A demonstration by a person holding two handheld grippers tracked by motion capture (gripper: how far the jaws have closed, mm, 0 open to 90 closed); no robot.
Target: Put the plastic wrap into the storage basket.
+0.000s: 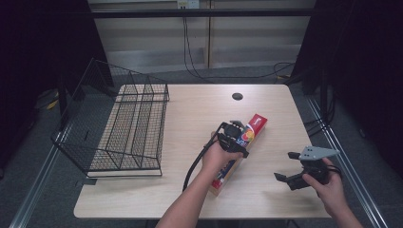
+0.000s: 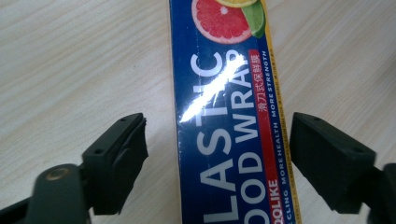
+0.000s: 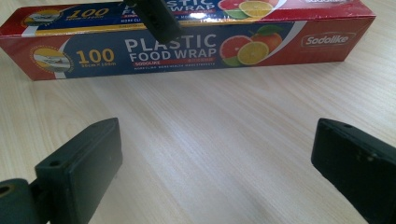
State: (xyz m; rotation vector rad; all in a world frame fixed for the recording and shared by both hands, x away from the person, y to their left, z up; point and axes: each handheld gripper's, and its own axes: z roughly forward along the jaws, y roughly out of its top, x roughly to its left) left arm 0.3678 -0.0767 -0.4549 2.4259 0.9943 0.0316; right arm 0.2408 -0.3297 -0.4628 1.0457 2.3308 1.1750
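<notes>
Left hand-held gripper (image 2: 217, 158) straddles wrap box (image 2: 229, 116) — unclamped.

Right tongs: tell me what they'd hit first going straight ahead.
Bare table lies ahead of the open right tongs; then probably the plastic wrap box, though depth is unclear.

One wrap box (image 1: 240, 149), one wire basket (image 1: 124, 128), two grippers.

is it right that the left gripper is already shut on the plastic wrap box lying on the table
Not quite. The left gripper is open: the left gripper view shows its fingers on either side of the box with table showing between each and the box. The box does lie on the table.
</notes>
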